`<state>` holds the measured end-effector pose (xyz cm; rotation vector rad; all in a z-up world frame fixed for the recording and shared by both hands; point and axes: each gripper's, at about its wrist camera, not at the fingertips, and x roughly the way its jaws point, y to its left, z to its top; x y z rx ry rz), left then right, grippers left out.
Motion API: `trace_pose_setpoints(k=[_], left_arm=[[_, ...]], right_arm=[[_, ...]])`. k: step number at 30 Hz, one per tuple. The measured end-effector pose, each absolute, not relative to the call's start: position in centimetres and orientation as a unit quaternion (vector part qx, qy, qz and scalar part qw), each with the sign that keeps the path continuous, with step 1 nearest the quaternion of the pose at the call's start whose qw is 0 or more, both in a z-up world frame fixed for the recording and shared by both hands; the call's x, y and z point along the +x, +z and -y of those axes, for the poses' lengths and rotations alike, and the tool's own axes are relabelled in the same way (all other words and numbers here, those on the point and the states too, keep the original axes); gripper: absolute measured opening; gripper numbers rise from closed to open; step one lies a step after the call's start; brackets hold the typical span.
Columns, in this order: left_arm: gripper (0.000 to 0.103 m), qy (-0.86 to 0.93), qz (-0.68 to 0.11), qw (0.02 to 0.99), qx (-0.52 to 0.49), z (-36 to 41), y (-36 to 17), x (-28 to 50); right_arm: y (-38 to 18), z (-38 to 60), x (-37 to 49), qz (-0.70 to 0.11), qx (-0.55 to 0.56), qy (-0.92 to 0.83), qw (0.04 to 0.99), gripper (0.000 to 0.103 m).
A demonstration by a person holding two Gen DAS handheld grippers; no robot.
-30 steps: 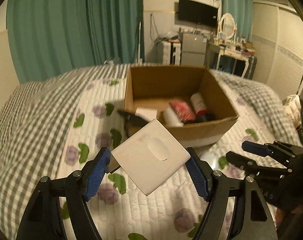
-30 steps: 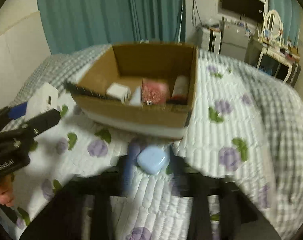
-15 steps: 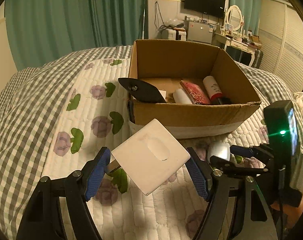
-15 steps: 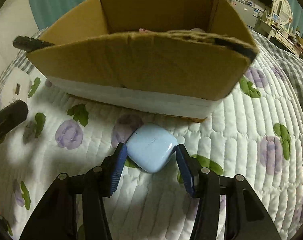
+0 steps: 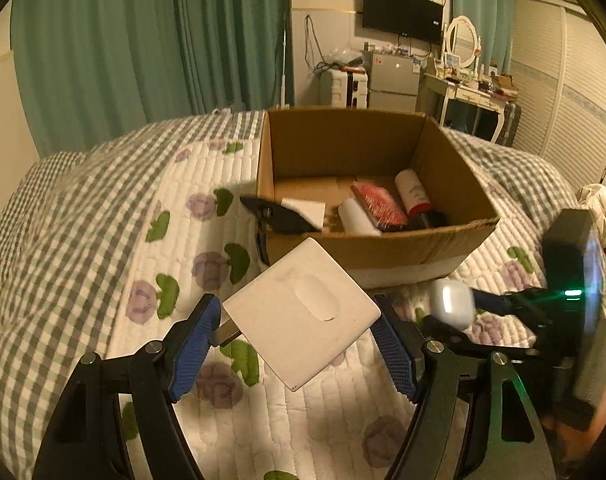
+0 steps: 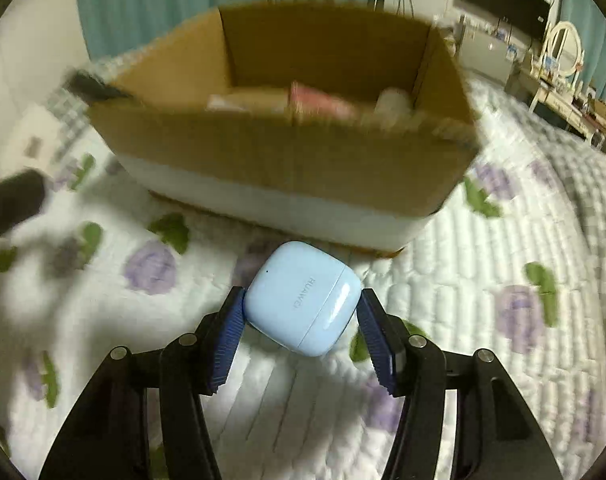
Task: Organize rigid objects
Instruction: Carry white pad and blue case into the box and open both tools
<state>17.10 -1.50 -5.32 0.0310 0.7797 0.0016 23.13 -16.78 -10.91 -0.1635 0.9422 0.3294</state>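
My left gripper (image 5: pixel 299 336) is shut on a white square charger block (image 5: pixel 301 312) and holds it above the quilt, in front of the cardboard box (image 5: pixel 383 246). My right gripper (image 6: pixel 303 328) is shut on a pale blue earbud case (image 6: pixel 303 302) and holds it lifted just before the box's front wall (image 6: pixel 287 168). The case also shows in the left wrist view (image 5: pixel 451 304). Inside the box lie a red item (image 5: pixel 377 208), a white cylinder (image 5: pixel 357 218), a bottle (image 5: pixel 413 196) and a white box (image 5: pixel 303 210).
A black tool (image 5: pixel 275 216) sticks out over the box's left front corner. The bed carries a white flowered quilt (image 5: pixel 175 264) over a grey checked blanket (image 5: pixel 63 208). Dresser, fridge and TV stand far behind.
My right gripper has shut on the blue case and lifted it off the quilt. The left gripper rose a little with the charger block still held.
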Motion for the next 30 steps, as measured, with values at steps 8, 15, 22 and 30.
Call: trace_pose_setpoints(k=[8,15,22,30], left_arm=[[0.077,-0.011,-0.352,0.936,0.011,1.8,-1.5,20.2],[0.077,0.001,-0.368,0.930,0.019,1.8,-1.8,26.8],[0.077,-0.003,-0.390,0.920,0.037,2.8,-4.5,31.4],[0.081,-0.003,-0.358,0.933,0.043,3.4,-3.4,31.2]], right_arm=[[-0.9,19.4,22.5,-0.372,-0.036,0.176,0.911,0.056],[2.8,19.4,27.1,-0.341,-0.046,0.177,0.922,0.056],[0.3,19.1,30.4,-0.353,-0.044,0.188,0.915,0.056],[-1.9,19.6,31.5,-0.363,-0.041,0.191,0.911,0.057]])
